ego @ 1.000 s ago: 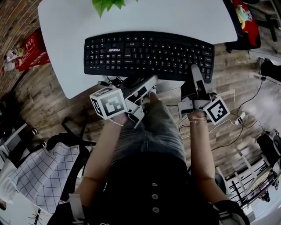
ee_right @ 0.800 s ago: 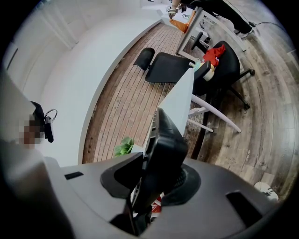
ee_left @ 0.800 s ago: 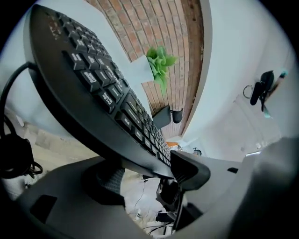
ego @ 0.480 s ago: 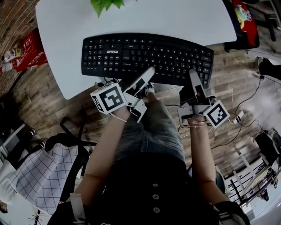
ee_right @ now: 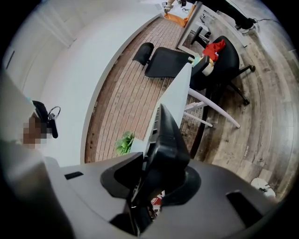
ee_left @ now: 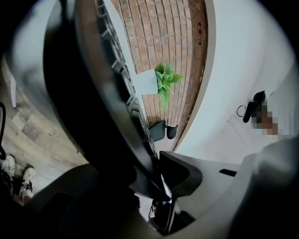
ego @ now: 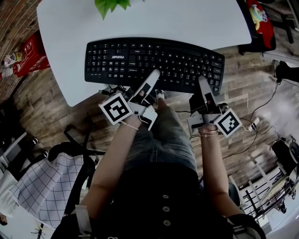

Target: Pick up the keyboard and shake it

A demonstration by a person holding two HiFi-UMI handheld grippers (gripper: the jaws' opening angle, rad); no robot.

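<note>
A black keyboard (ego: pixel 154 58) lies across the near edge of the white table (ego: pixel 163 18), its right end past the table's edge. My left gripper (ego: pixel 152 77) is at the middle of its near edge. The jaws are closing, with the edge (ee_left: pixel 93 93) between them and the pads touching it (ee_left: pixel 161 179). My right gripper (ego: pixel 203 81) is shut on the keyboard's near right corner. In the right gripper view the keyboard (ee_right: pixel 166 135) runs edge-on out from between the jaws (ee_right: pixel 145 186).
A green plant (ego: pixel 110 4) stands on the table behind the keyboard. A red box (ego: pixel 30 53) lies on the wooden floor at the left. A black chair (ego: pixel 259 18) stands at the top right. Cables (ego: pixel 254 123) trail on the floor to the right. A checked cloth (ego: pixel 51 182) hangs at the lower left.
My left gripper has moved forward from below the table edge onto the keyboard's near edge and its jaws have narrowed. The right gripper has kept its hold. The keyboard has shifted slightly left.
</note>
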